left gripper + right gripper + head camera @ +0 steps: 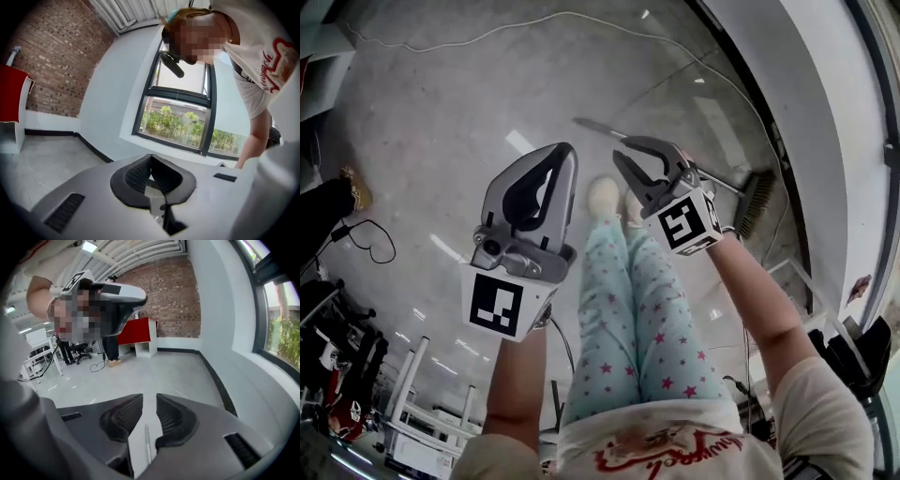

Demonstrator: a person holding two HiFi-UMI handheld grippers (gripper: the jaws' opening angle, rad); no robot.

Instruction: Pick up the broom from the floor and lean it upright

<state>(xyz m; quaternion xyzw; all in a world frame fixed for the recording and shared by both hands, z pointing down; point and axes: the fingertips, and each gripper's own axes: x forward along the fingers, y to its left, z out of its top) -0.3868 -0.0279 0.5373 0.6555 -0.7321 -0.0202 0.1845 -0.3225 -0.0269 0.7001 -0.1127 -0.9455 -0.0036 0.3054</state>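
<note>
The broom lies on the grey floor at the right of the head view, its brush head [757,202] near the wall and its thin handle [598,127] running up-left past my feet. My right gripper [625,151] hovers over the handle, jaws a narrow gap apart with nothing between them. In the right gripper view, the right gripper [149,399] shows that slit, and a thin grey rod [147,444] shows through it; I cannot tell if this is the handle. My left gripper [566,150] is held left of it, shut and empty. The left gripper [150,158] looks toward a window.
A white cable [534,19] snakes across the far floor and a black cable [373,240] lies at the left. White desk frames [412,394] stand at the lower left. A white wall base [811,141] runs along the right. A red cabinet [136,333] stands by the brick wall.
</note>
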